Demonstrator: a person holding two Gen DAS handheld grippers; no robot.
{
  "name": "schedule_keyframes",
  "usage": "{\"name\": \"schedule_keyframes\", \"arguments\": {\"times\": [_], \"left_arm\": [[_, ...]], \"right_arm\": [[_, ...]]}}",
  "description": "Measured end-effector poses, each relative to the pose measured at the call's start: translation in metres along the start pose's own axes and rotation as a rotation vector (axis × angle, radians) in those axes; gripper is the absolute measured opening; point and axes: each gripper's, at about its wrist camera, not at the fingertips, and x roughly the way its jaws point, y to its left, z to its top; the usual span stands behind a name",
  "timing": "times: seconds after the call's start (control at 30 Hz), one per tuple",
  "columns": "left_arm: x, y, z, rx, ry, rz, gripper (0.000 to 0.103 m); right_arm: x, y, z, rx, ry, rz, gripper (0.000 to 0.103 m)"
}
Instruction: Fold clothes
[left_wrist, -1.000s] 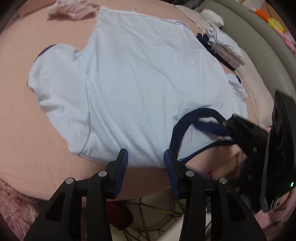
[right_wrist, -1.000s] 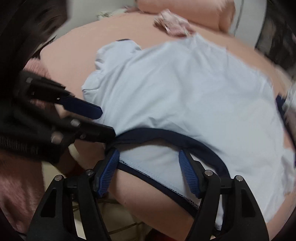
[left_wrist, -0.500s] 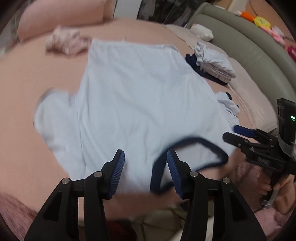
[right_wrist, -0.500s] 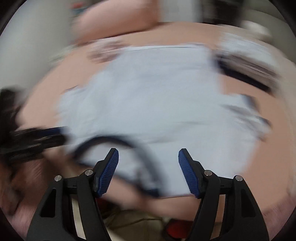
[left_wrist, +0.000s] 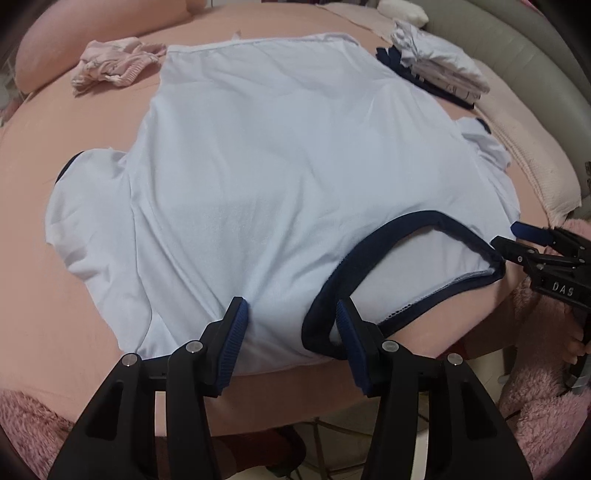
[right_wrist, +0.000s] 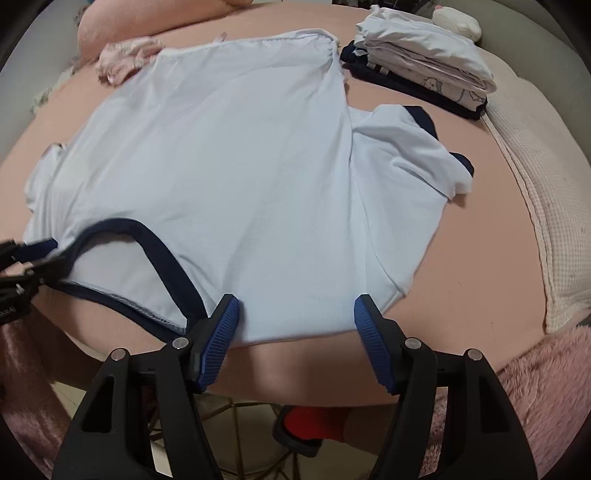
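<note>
Jaws of both grippers tilted down over shirt (left_wrist: 266, 177) shoulders, left gripper (left_wrist: 291, 325) opening, right gripper (right_wrist: 295, 321) closing

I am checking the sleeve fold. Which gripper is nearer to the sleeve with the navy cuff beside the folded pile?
The right gripper, jaws closing over the light blue T-shirt shoulder, is nearer that sleeve. The left gripper, jaws opening, is across the navy collar.

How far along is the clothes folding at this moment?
Done: a folded stack sits at the far right of the bed. In hand: the pale blue shirt lies spread flat, unfolded, collar nearest; the left tool is opening and the right tool closing at its shoulders, neither gripping yet. Left: folding this shirt, then the crumpled pink garment.
</note>
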Motion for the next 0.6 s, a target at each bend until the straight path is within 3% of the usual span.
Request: {"name": "schedule_keyframes", "arguments": {"times": [0.2,0.33,0.6], "left_arm": [[-0.004,0.005,0.003,-0.043,-0.036,-0.024,0.052],[0.000,0.002,0.004,-0.038,-0.035,-0.022,0.052],[-0.005,0.001,0.006,-0.071,-0.075,-0.062,0.052]], "right_arm": [[-0.018,-0.063,0.016,0.308,-0.109,0.024,0.063],[-0.003,-0.101,0.025,0.467,-0.082,0.056,0.063],[0.027,-0.121,0.051,0.459,-0.011,0.014,0.065]]}}
